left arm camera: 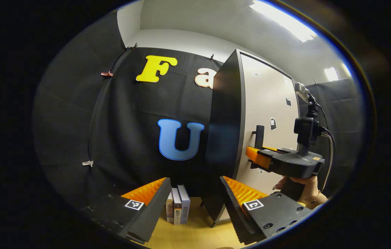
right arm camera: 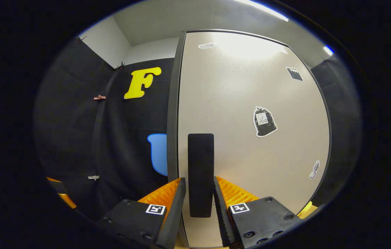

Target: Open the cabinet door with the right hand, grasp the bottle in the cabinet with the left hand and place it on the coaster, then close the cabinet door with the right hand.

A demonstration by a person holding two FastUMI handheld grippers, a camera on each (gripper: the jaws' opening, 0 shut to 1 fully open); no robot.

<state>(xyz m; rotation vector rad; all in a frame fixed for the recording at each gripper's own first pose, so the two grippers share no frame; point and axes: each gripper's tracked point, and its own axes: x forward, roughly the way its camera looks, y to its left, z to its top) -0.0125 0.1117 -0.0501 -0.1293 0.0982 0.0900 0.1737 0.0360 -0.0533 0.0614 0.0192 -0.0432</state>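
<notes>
Three books (left arm camera: 178, 204) upright on the wooden bench (left arm camera: 195, 231), just ahead between the widely spread fingers of the left gripper (left arm camera: 195, 197), nothing held. Beyond them, the dark side panel of the cabinet (left arm camera: 225, 131), tall, blocking the way to its inside; bottle and coaster hidden. To the right, in the left gripper view, the right gripper (left arm camera: 256, 155) in a hand (left arm camera: 302, 190), at the door handle (left arm camera: 259, 136). In the right gripper view, fingers (right arm camera: 174, 200) of the right gripper (right arm camera: 199, 199) close on either side of the dark upright handle (right arm camera: 200, 166), seemingly pinching it. Cabinet door (right arm camera: 250, 103) pale, shut or nearly so, with a few stickers (right arm camera: 264, 121).
</notes>
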